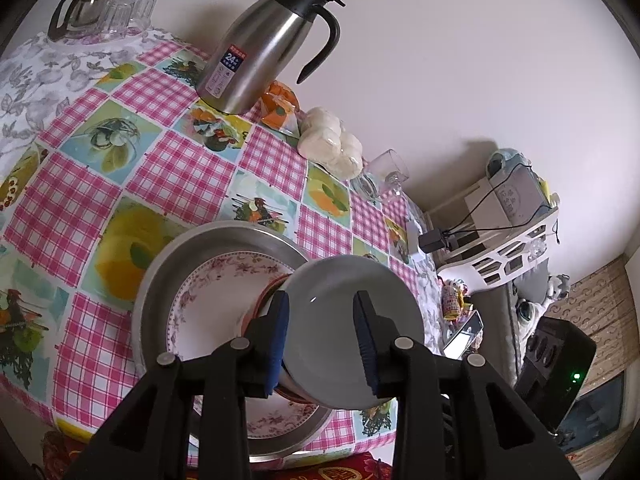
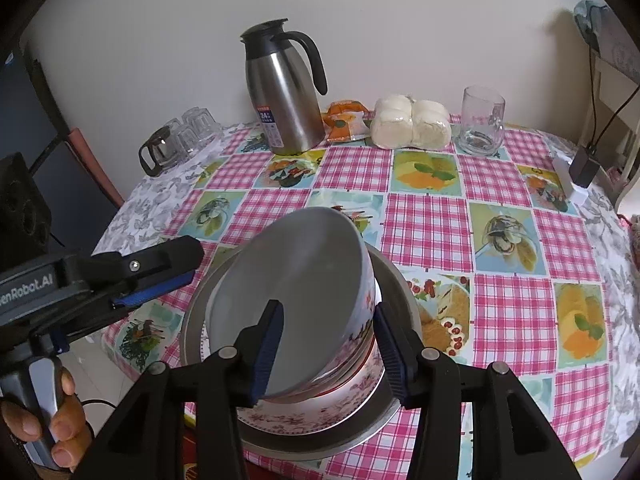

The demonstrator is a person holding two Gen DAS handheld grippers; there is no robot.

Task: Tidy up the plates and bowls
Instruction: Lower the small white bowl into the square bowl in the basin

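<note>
On the floral plate [image 2: 304, 416] inside the metal pan [image 2: 404, 304], w/ checked tablecloth [image 2: 500, 248] beneath, the bowl [image 2: 288, 304] tilts. Right gripper [image 2: 328, 344] straddles its wall, pads not pressing. Left gripper [image 1: 322, 336] straddles the rim; can't tell if gripping.

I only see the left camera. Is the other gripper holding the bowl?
Observer: Not squeezing. The right gripper straddles the tilted bowl's wall, one finger inside, one outside, jaws open.
Operator: What's on the bowl's outside?
Observer: A red and blue picture pattern.
Operator: Is my gripper touching the bowl?
Observer: It seems not. The left gripper sits just clear of the rim, with nothing between its fingers.
</note>
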